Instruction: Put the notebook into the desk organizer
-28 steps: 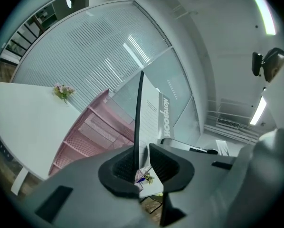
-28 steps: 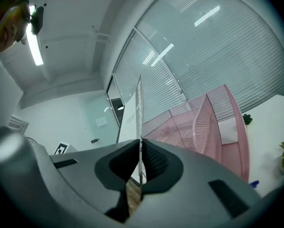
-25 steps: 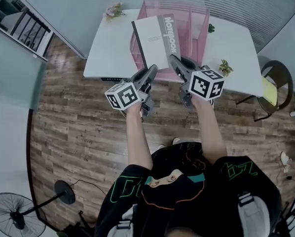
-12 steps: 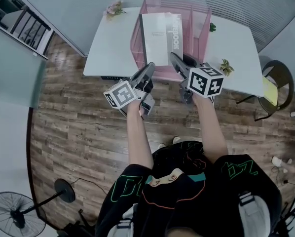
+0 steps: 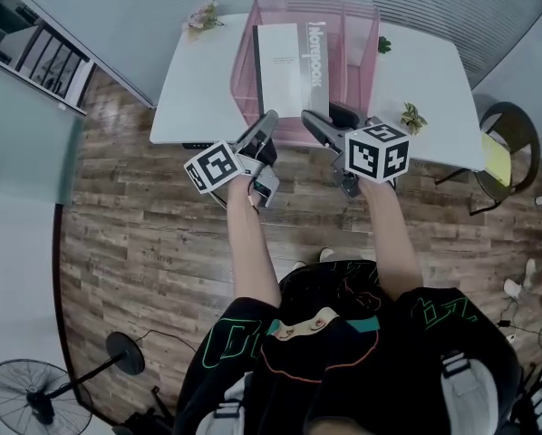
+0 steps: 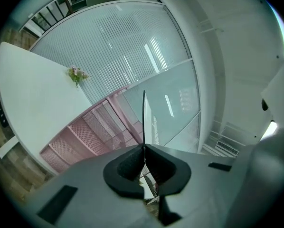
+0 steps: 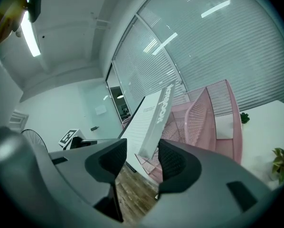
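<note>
The grey-and-white notebook (image 5: 289, 66) stands on edge in the pink mesh desk organizer (image 5: 357, 34) on the white table (image 5: 194, 98). My left gripper (image 5: 269, 118) is at its lower left corner. In the left gripper view the left gripper (image 6: 143, 158) is shut on a thin edge of the notebook (image 6: 143, 115) that rises from between the pads. My right gripper (image 5: 313, 121) is at the lower right corner and its jaws are opening. In the right gripper view the notebook's spine (image 7: 155, 118) sits between the spread jaws of the right gripper (image 7: 142, 159), and the pads do not press on it.
A bunch of dried flowers (image 5: 203, 14) lies at the table's far left corner, and two small plants (image 5: 413, 116) (image 5: 384, 45) sit on its right half. A chair (image 5: 502, 157) stands to the right of the table, a floor fan (image 5: 26, 397) at the lower left.
The notebook has swung from a tilt over the organizer's left side to straight within it. The right jaws have spread apart, and the left jaws have shut.
</note>
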### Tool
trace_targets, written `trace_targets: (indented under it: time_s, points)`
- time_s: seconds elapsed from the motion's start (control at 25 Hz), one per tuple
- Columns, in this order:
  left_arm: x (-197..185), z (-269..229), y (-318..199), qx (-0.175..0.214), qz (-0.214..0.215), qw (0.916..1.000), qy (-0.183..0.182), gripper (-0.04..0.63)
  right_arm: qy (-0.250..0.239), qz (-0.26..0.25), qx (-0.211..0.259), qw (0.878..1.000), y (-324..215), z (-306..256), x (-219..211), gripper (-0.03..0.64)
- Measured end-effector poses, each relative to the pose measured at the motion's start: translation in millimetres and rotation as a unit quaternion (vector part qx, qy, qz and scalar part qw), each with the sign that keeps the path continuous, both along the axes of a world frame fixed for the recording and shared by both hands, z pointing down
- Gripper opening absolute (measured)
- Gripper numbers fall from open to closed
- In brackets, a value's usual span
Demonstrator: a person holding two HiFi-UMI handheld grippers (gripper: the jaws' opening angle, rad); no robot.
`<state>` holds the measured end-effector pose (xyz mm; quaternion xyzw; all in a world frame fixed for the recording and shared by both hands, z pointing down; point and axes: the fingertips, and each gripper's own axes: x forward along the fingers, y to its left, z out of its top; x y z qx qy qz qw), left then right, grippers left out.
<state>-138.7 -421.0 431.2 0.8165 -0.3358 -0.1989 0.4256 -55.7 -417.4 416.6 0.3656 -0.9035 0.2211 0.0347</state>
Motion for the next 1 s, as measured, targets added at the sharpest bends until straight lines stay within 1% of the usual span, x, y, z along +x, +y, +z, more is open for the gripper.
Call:
trace_targets:
  time_s: [0.16, 0.28, 0.4, 0.48, 0.56, 0.64, 0.72, 0.8, 0.88, 1.0]
  points:
    - [2, -4, -9, -0.009, 0.009, 0.9998, 0.012, 0.005, 0.015, -0.015, -0.013, 1.0, 5, 10, 3, 0.192]
    - [3, -5, -19, -0.021, 0.012, 0.9997, 0.006, 0.026, 0.025, -0.027, -0.018, 0.999, 10, 14, 2, 0.192]
    - [4, -5, -25, -0.029, 0.013, 0.9993, -0.018, 0.042, 0.03, -0.04, -0.012, 0.999, 14, 13, 0, 0.192]
    - [6, -4, -27, -0.026, 0.017, 0.9986, -0.043, 0.056, 0.02, -0.052, -0.004, 0.998, 18, 9, -7, 0.19]
    - [8, -5, -26, -0.017, 0.022, 0.9979, -0.059, 0.064, 0.013, -0.06, 0.008, 0.998, 17, 4, -16, 0.186]
    - [11, -7, -25, -0.006, 0.027, 0.9976, -0.064, 0.092, 0.016, -0.059, 0.02, 0.998, 12, 1, -27, 0.164]
    - [12, -9, -22, 0.002, 0.027, 0.9974, -0.067, 0.158, 0.026, -0.056, 0.025, 0.998, 7, 1, -37, 0.132]
    - [8, -10, -20, 0.007, 0.013, 0.9974, -0.071, 0.22, 0.042, -0.053, 0.026, 0.997, 2, 2, -47, 0.114]
    - [-2, -11, -18, 0.01, -0.013, 0.9969, -0.077, 0.224, 0.057, -0.051, 0.03, 0.997, -1, 5, -55, 0.114]
    - [-18, -13, -11, 0.019, -0.046, 0.9954, -0.082, 0.208, 0.075, -0.046, 0.041, 0.995, -5, 7, -66, 0.114]
